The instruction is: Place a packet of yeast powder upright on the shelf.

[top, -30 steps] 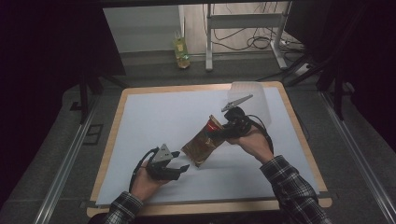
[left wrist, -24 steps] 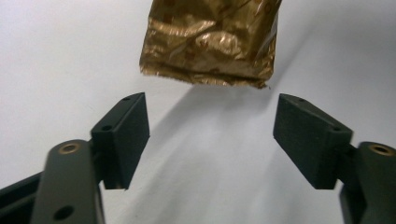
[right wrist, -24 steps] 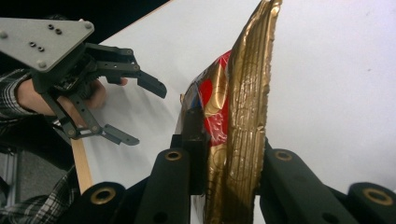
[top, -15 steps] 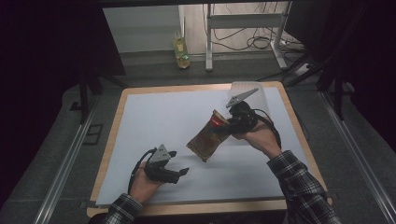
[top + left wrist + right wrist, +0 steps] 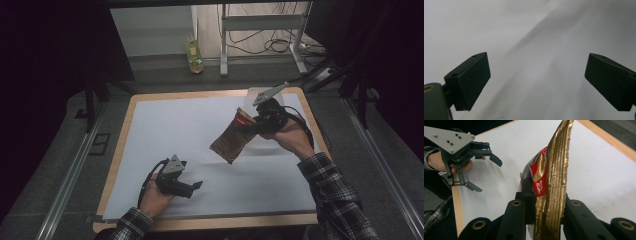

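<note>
A gold and red snack bag (image 5: pixel 231 141) hangs tilted above the white table top (image 5: pixel 180 120), right of the middle. My right gripper (image 5: pixel 246 125) is shut on its crimped top edge. In the right gripper view the gold seam (image 5: pixel 556 170) is pinched between the two black jaws of that gripper (image 5: pixel 546 206). My left gripper (image 5: pixel 198 186) lies low near the front left of the table, apart from the bag. Its jaws have just been opening and now stand wide with nothing between them (image 5: pixel 537 75). The right gripper view also shows that left gripper (image 5: pixel 487 175) spread open.
A wooden rim (image 5: pixel 200 222) runs around the white table top. A pale sheet-like thing (image 5: pixel 254 95) lies at the back right, behind the right hand. On the floor beyond the table stand a yellow-green bottle (image 5: pixel 194 52) and a metal stand (image 5: pixel 260 30) with cables.
The right gripper has lifted the bag up and toward the far right. The left gripper's jaws have spread wider while that hand kept its place.
</note>
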The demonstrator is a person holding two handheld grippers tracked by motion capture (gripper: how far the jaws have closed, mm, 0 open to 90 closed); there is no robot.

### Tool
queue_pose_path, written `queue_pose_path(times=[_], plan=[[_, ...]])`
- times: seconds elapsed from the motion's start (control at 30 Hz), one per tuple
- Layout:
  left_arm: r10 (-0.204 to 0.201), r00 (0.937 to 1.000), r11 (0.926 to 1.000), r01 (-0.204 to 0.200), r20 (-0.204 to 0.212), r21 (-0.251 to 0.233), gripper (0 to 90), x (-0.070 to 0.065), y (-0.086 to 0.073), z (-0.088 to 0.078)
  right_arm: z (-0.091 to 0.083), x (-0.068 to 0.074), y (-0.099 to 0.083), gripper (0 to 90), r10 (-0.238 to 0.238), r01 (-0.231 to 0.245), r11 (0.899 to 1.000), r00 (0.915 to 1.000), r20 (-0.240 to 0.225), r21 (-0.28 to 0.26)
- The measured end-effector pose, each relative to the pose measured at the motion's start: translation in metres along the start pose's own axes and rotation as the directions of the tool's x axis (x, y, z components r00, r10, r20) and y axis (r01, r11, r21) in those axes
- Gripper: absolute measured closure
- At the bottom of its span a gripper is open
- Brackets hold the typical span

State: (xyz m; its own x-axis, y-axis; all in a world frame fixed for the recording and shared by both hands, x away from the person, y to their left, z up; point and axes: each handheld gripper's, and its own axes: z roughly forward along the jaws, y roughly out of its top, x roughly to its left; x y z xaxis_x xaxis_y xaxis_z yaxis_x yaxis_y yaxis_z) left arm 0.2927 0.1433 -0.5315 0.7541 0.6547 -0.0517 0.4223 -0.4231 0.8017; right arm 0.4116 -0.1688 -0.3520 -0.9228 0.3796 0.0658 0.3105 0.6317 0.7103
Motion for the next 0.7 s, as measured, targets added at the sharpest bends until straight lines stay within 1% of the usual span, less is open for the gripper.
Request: queue_pose_path(times=[0.03,0.07,0.1,0.17,0.2,0.27,0.3,0.37,0.4,0.43,0.47,0.5,0.53,0.6,0.7], plan=[[0.002,1.0,1.0,-0.002,0.001,0.002,5.0,-0.001,0.0,0.001,-0.002,-0.001,0.001,77.0,0.0,0.0,1.0,1.0,0.004,0.002],[0.006,1.0,1.0,-0.006,0.003,0.006,4.4,-0.001,0.0,0.002,-0.008,-0.004,0.003,77.1,-0.019,0.019,1.0,0.9998,0.012,-0.001],[0.024,0.9997,0.9996,-0.024,-0.004,0.017,4.4,-0.002,0.0,0.003,-0.011,-0.006,0.004,77.1,-0.017,0.017,1.0,0.9997,0.016,-0.002],[0.036,0.9993,0.999,-0.035,-0.012,0.027,4.1,-0.003,-0.001,0.004,-0.017,-0.009,0.006,77.3,-0.023,0.023,1.0,0.9995,0.021,-0.008],[0.036,0.9993,0.999,-0.035,-0.012,0.027,4.1,-0.003,-0.001,0.004,-0.017,-0.009,0.006,77.3,-0.023,0.023,1.0,0.9995,0.021,-0.008],[0.038,0.9992,0.9989,-0.038,-0.014,0.027,4.1,-0.003,0.0,0.004,-0.023,-0.014,0.008,77.4,-0.025,0.026,1.0,0.9993,0.027,-0.015],[0.039,0.9991,0.9989,-0.038,-0.019,0.028,4.1,-0.002,0.0,0.003,-0.029,-0.018,0.01,77.4,-0.028,0.029,0.999,0.9988,0.039,-0.019],[0.038,0.9991,0.9989,-0.038,-0.019,0.027,4.1,-0.002,-0.001,0.003,-0.034,-0.023,0.012,77.4,-0.037,0.038,0.999,0.9976,0.059,-0.021],[0.038,0.9991,0.9989,-0.038,-0.019,0.027,4.1,-0.002,-0.001,0.003,-0.034,-0.023,0.012,77.4,-0.037,0.038,0.999,0.9976,0.059,-0.021],[0.04,0.999,0.9989,-0.04,-0.02,0.027,4.1,-0.002,-0.001,0.003,-0.036,-0.025,0.012,77.4,-0.045,0.046,0.999,0.9965,0.07,-0.019],[0.045,0.9988,0.9986,-0.045,-0.017,0.026,4.1,-0.002,-0.001,0.004,-0.041,-0.028,0.014,77.4,-0.072,0.074,0.997,0.9925,0.099,-0.018],[0.049,0.9986,0.9984,-0.049,-0.018,0.028,4.1,-0.002,-0.001,0.004,-0.044,-0.029,0.014,77.4,-0.085,0.087,0.996,0.9904,0.11,-0.02],[0.049,0.9986,0.9984,-0.049,-0.018,0.028,4.1,-0.002,-0.001,0.004,-0.044,-0.029,0.014,77.4,-0.085,0.087,0.996,0.9904,0.11,-0.02],[0.059,0.998,0.9978,-0.058,-0.022,0.031,4.1,-0.003,-0.001,0.005,-0.051,-0.036,0.016,77.4,-0.102,0.105,0.994,0.9859,0.133,-0.021],[0.065,0.9976,0.9973,-0.064,-0.026,0.036,4.1,-0.003,-0.001,0.005,-0.057,-0.042,0.017,77.4,-0.125,0.13,0.991,0.9808,0.15,-0.024]])
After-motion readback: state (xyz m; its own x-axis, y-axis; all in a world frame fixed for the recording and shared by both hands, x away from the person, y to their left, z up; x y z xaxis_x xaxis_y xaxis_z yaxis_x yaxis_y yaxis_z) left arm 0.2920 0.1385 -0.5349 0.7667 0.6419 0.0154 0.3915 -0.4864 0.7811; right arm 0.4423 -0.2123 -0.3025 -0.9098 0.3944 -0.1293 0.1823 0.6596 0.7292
